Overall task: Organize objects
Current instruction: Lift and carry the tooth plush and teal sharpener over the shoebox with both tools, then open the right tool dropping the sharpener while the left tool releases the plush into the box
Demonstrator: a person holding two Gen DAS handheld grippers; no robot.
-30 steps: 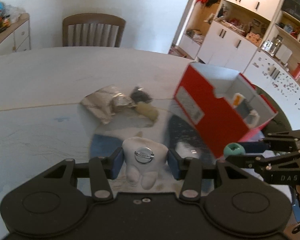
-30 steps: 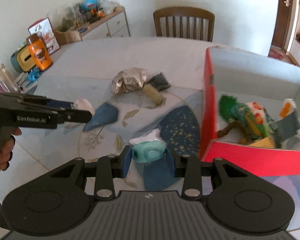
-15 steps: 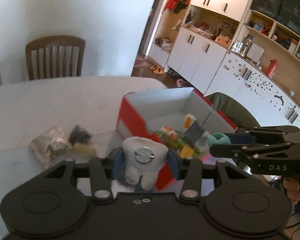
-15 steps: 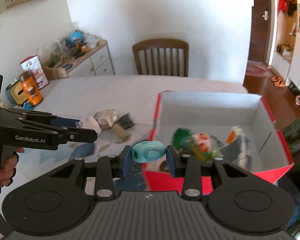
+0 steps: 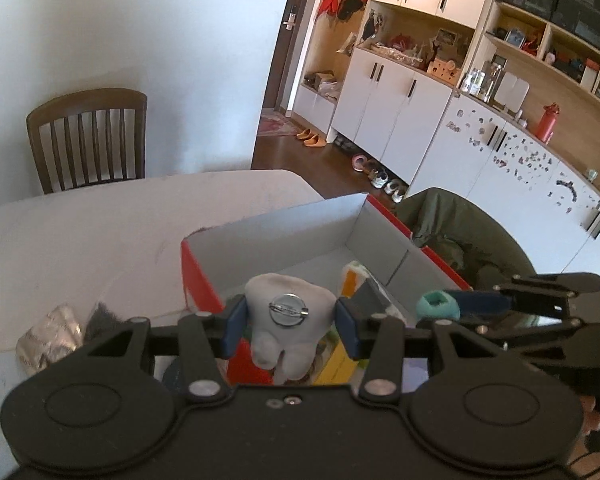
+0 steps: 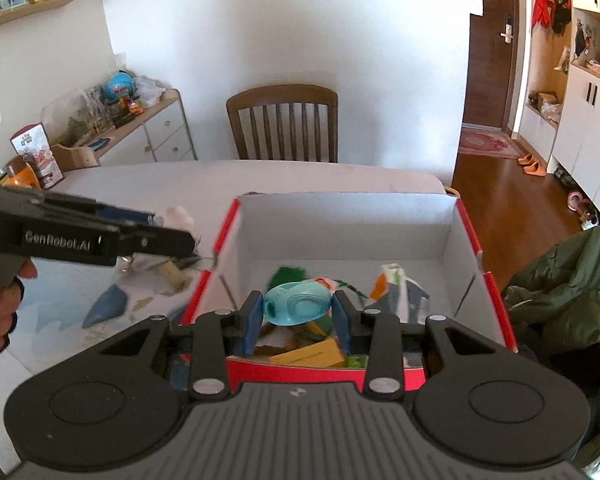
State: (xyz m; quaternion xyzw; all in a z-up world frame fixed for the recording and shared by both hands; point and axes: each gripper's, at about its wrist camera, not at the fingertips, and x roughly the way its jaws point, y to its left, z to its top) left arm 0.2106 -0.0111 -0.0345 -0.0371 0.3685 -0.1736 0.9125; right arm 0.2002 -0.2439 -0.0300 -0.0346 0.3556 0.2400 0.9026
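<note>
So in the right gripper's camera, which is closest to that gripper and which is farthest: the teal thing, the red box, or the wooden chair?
1. Teal toy, clamped between the right gripper fingers.
2. Red box, just below and ahead.
3. Wooden chair, past the table's far edge.

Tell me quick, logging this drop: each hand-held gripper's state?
Left hand-held gripper: shut on white tooth toy.
Right hand-held gripper: shut on teal oval item.

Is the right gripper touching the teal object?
Touching. The right wrist view shows the right gripper with both blue pads pressed against the sides of the teal object, holding it above the red box.
</note>
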